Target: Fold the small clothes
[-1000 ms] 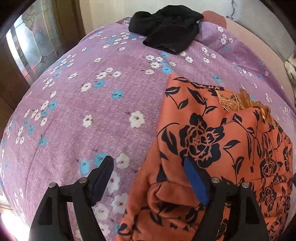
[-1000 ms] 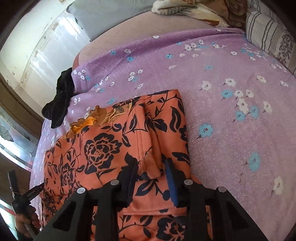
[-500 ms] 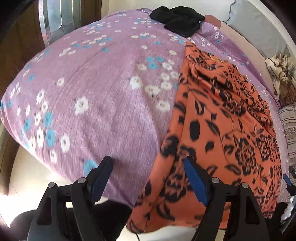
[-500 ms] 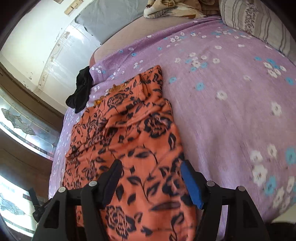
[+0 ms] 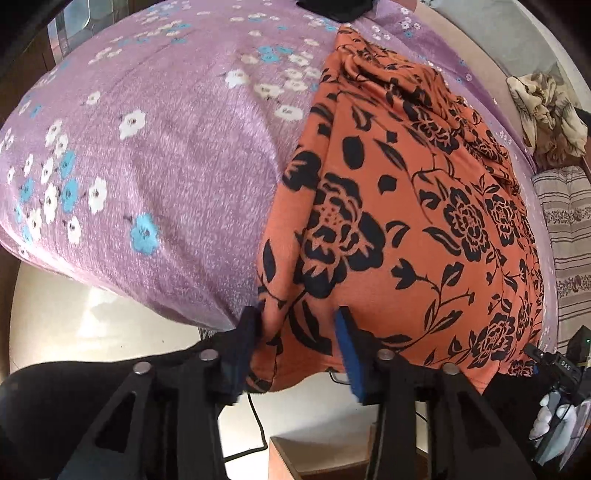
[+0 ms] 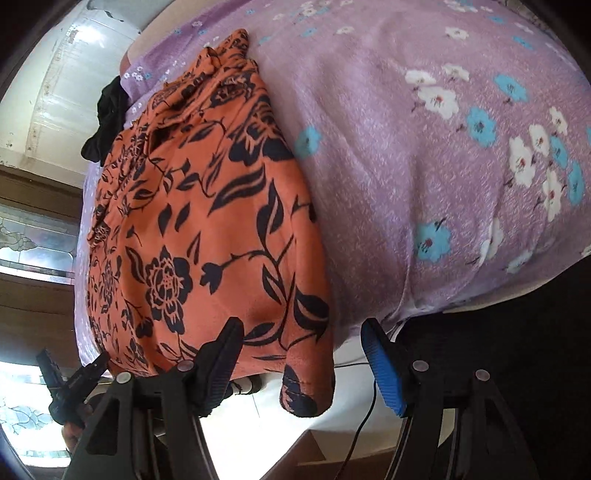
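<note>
An orange garment with black flowers (image 5: 399, 192) lies lengthwise on the purple flowered bedsheet (image 5: 155, 155), its near hem hanging over the bed's front edge. My left gripper (image 5: 297, 339) is open, its jaws straddling the hem's left corner without pinching it. In the right wrist view the garment (image 6: 207, 206) hangs over the edge too; my right gripper (image 6: 301, 354) is open around its right corner, which dangles between the jaws. The left gripper also shows in the right wrist view (image 6: 74, 384).
A black garment (image 5: 332, 9) lies at the far end of the bed and also shows in the right wrist view (image 6: 107, 118). A crumpled beige blanket (image 5: 546, 110) and a striped pillow (image 5: 569, 236) lie at the right. Pale floor and a cable (image 5: 258, 417) lie below the edge.
Both grippers have pulled back from the middle of the bed to its front edge. The garment, bunched a second ago, now lies stretched out with its hem over the edge. The left jaws have narrowed.
</note>
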The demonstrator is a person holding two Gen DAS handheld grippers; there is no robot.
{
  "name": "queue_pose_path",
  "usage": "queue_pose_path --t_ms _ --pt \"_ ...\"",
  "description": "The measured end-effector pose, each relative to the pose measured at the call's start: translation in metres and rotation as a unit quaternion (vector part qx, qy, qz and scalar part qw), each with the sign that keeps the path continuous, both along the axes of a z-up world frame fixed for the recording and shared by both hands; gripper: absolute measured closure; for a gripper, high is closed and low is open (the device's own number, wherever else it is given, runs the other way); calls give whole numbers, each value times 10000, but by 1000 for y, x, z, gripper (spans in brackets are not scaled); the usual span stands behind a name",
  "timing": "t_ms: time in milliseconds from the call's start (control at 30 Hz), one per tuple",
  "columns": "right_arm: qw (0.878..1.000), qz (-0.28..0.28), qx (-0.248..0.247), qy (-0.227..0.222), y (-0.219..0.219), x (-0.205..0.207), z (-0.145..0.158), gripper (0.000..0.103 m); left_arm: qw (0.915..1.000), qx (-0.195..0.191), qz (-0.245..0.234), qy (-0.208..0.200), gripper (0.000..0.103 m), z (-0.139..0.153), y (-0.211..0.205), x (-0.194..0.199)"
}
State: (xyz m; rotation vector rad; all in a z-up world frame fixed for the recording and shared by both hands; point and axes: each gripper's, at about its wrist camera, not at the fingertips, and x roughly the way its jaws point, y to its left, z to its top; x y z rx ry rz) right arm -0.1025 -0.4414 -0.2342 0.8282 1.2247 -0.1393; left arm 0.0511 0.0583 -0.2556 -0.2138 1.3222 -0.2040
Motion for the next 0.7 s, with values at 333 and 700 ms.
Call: queue_pose_path --t_ms 333,700 --pt "9931 985 -525 -358 20 -2 60 94 9996 -92 -230 -114 97 14 -17 -1" --pt "9790 569 736 -1812 2 58 117 94 9864 -1414 -398 -742 98 109 1 46"
